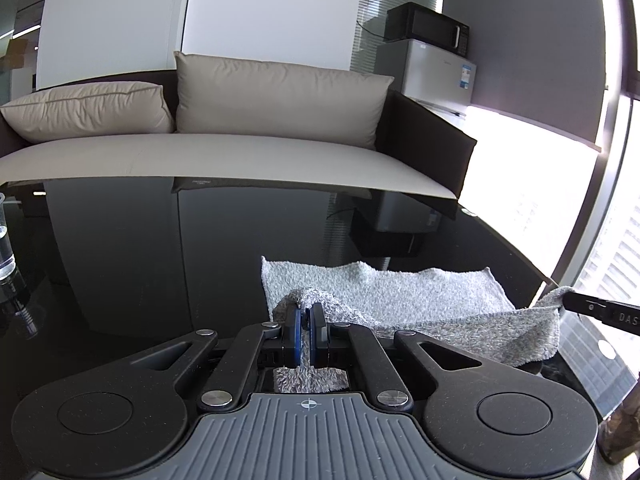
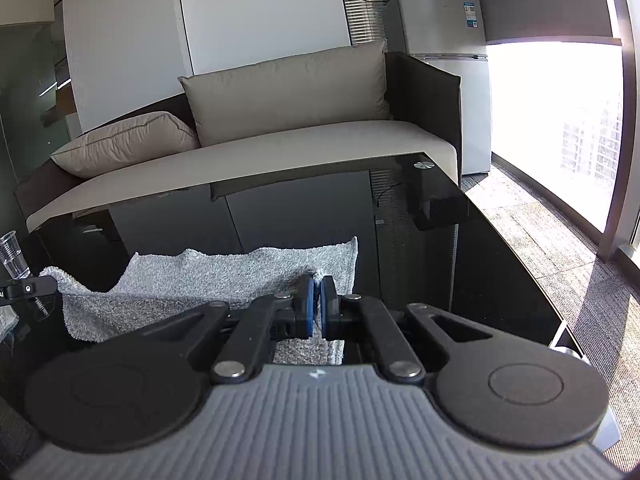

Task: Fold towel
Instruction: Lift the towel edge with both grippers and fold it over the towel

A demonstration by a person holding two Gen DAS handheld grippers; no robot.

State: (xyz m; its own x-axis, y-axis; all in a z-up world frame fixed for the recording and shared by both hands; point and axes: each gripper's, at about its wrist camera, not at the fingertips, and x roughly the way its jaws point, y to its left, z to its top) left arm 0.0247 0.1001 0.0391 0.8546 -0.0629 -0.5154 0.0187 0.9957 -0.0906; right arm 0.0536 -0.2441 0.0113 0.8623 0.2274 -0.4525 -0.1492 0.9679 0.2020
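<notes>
A grey fluffy towel (image 1: 400, 292) lies on a glossy black table (image 1: 160, 260); its near edge is lifted off the surface. My left gripper (image 1: 307, 316) is shut on the towel's near left corner, with cloth bunched between the blue pads. My right gripper (image 2: 318, 300) is shut on the near right corner of the towel (image 2: 224, 276). The right gripper's tip also shows at the right edge of the left wrist view (image 1: 568, 302), holding that corner. The left gripper's tip shows at the left edge of the right wrist view (image 2: 48, 284). The towel sags between the two held corners.
A clear plastic cup (image 2: 12, 254) stands at the table's left side, and also shows in the left wrist view (image 1: 5, 240). A beige sofa with cushions (image 1: 240, 120) runs behind the table. A fridge with a microwave (image 2: 436, 40) stands at the back right. The table's right edge (image 2: 520, 256) borders carpet.
</notes>
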